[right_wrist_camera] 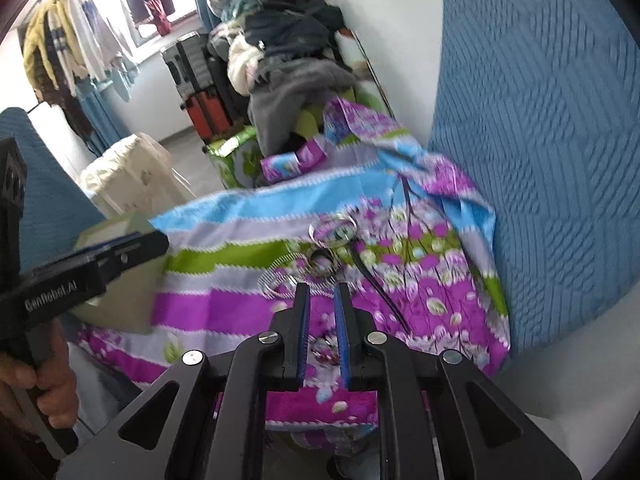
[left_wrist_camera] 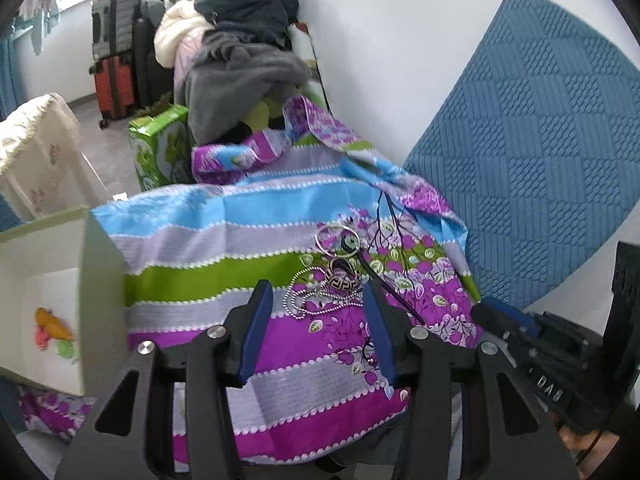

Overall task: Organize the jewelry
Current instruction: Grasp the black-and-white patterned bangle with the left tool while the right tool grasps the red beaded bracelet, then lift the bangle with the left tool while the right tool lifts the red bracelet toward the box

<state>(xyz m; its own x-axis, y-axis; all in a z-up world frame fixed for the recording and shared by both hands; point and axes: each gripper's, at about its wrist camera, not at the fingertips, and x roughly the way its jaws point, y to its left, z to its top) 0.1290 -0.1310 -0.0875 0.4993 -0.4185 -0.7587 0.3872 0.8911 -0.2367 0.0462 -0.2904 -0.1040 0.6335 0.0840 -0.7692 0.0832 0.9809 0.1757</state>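
A pile of jewelry lies on a striped floral cloth (left_wrist_camera: pixel 224 264): a silver ring bangle (left_wrist_camera: pixel 338 240), a black-and-gold patterned bracelet (left_wrist_camera: pixel 340 280), a silver bead chain (left_wrist_camera: pixel 312 300) and a thin black cord (left_wrist_camera: pixel 384 284). My left gripper (left_wrist_camera: pixel 318 292) is open, its blue-padded fingers just short of the chain. A pale green open box (left_wrist_camera: pixel 84 280) stands at the left. My right gripper (right_wrist_camera: pixel 323 292) has its jaws narrowly apart and empty, just short of the blurred jewelry pile (right_wrist_camera: pixel 320 256). The bangle (right_wrist_camera: pixel 334 232) shows beyond it.
A blue quilted cushion (left_wrist_camera: pixel 532 152) leans on the white wall at the right. Small orange and green trinkets (left_wrist_camera: pixel 52 328) lie in the box. Behind are piled clothes (left_wrist_camera: pixel 240 60), suitcases (left_wrist_camera: pixel 116 48), a green bag (left_wrist_camera: pixel 160 148) and a cream hamper (left_wrist_camera: pixel 36 152).
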